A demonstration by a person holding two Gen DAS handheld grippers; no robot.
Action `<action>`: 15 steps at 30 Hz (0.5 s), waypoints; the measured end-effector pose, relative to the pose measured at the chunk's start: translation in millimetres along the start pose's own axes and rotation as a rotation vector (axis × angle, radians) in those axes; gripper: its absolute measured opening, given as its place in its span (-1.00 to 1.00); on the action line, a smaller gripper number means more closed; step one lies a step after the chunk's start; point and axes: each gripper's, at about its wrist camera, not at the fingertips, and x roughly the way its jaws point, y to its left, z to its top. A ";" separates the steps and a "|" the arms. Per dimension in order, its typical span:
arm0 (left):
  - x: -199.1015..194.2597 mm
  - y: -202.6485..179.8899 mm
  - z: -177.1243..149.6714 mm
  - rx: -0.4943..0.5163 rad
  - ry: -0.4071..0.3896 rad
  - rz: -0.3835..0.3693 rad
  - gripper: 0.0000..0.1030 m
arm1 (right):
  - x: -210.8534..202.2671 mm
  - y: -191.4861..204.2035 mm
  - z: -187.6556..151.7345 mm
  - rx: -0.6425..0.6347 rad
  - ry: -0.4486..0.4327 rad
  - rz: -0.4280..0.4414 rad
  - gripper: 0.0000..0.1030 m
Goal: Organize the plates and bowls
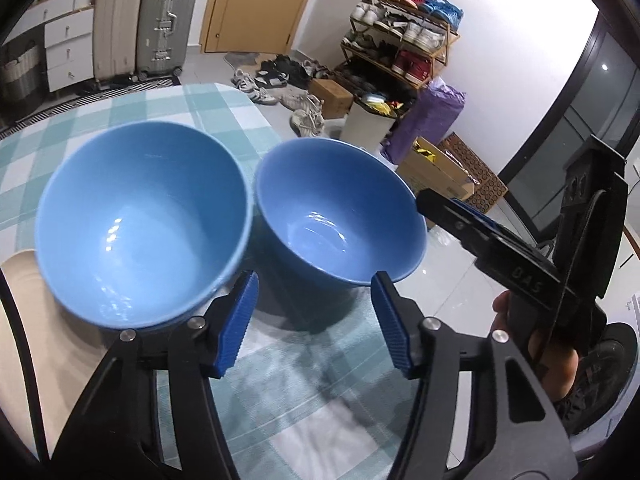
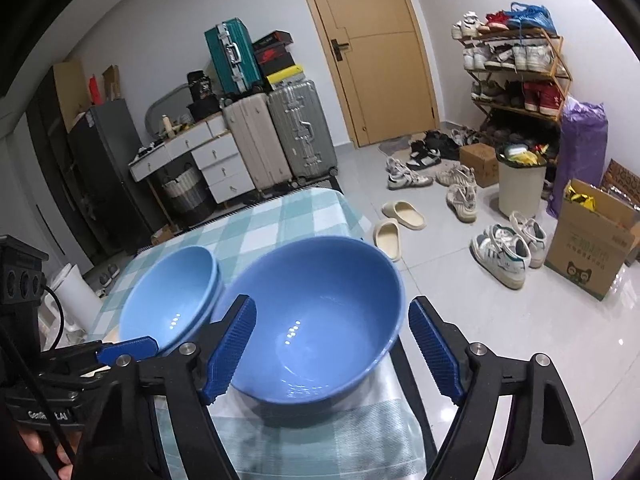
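The worktop (image 1: 224,120) carries a teal-and-white checked cloth and runs ahead of both sets of jaws.

Two blue bowls stand side by side on it, rims almost touching. The left blue bowl (image 1: 144,224) is a stack: in the right wrist view a second rim shows just under the top one (image 2: 172,300). It stands ahead and to the left of the left gripper's jaws, its near wall just beyond the left pad. Whether pad and wall touch cannot be told. The right blue bowl (image 1: 340,216) is single. It stands ahead of the left gripper's jaws, slightly to their right, with its near rim just above the right pad. In the right wrist view this bowl (image 2: 316,320) lies between and just ahead of that gripper's jaws, close to the worktop's right edge.

A cream plate (image 1: 24,312) lies at the far left of the left gripper's jaws, partly under the stacked bowl.

The left gripper (image 1: 314,320) has its jaws apart, holding nothing. The right gripper (image 2: 332,350) also has its jaws spread wide, one blue ribbed pad on either side of the single bowl, neither visibly pressing on it. In the left wrist view the right gripper (image 1: 452,210) reaches in from the right, its tip just beside the single bowl's rim.
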 end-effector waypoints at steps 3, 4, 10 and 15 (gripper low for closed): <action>13.6 -4.9 0.5 -0.010 0.020 0.008 0.08 | 6.5 -4.7 -2.3 0.006 0.012 -0.008 0.39; 16.7 -3.6 0.6 -0.017 0.024 0.009 0.08 | 9.0 -6.3 -3.4 0.004 0.018 -0.008 0.39; 41.2 -3.1 3.9 -0.039 0.042 0.034 0.08 | 23.2 -15.8 -6.5 0.015 0.040 -0.031 0.27; 53.1 -1.1 7.3 -0.047 0.044 0.047 0.08 | 30.6 -19.8 -10.5 0.023 0.051 -0.035 0.12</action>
